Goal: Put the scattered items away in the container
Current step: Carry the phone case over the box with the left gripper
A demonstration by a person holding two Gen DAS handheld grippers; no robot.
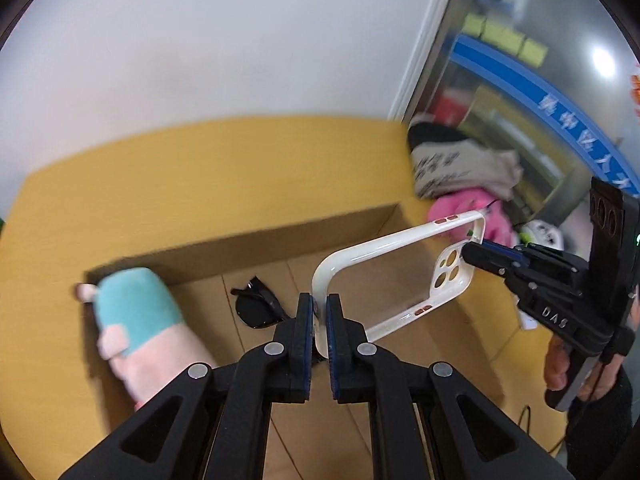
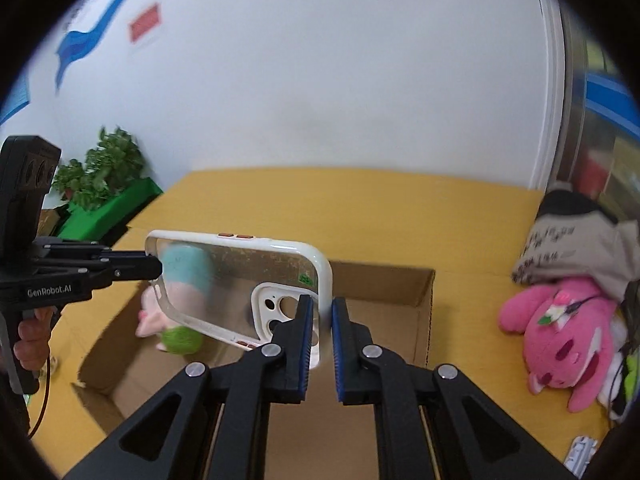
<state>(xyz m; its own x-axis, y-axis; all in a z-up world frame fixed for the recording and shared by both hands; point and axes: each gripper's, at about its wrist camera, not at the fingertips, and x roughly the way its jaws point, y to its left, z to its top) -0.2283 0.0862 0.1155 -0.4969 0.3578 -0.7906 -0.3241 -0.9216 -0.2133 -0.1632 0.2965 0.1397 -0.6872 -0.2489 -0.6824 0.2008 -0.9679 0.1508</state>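
Both grippers, left (image 1: pixel 320 312) and right (image 2: pixel 322 320), clench opposite ends of the case (image 1: pixel 400 276) above the box (image 1: pixel 320 236); light, stiff, slippery; grip the rim.

glossy plastic phone case (image 1: pixel 400 276); matt cardboard box (image 1: pixel 248 248)

Two plush toys (image 2: pixel 560 340), one phone case (image 2: pixel 240 280)

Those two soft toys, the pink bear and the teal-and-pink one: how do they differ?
The pink plush bear lies on the yellow table, outside the cardboard box; the teal-and-pink plush already lies inside it. The bear is hot pink all over; the other is pale pink with a teal part. Both are soft toys, untouched by either gripper.
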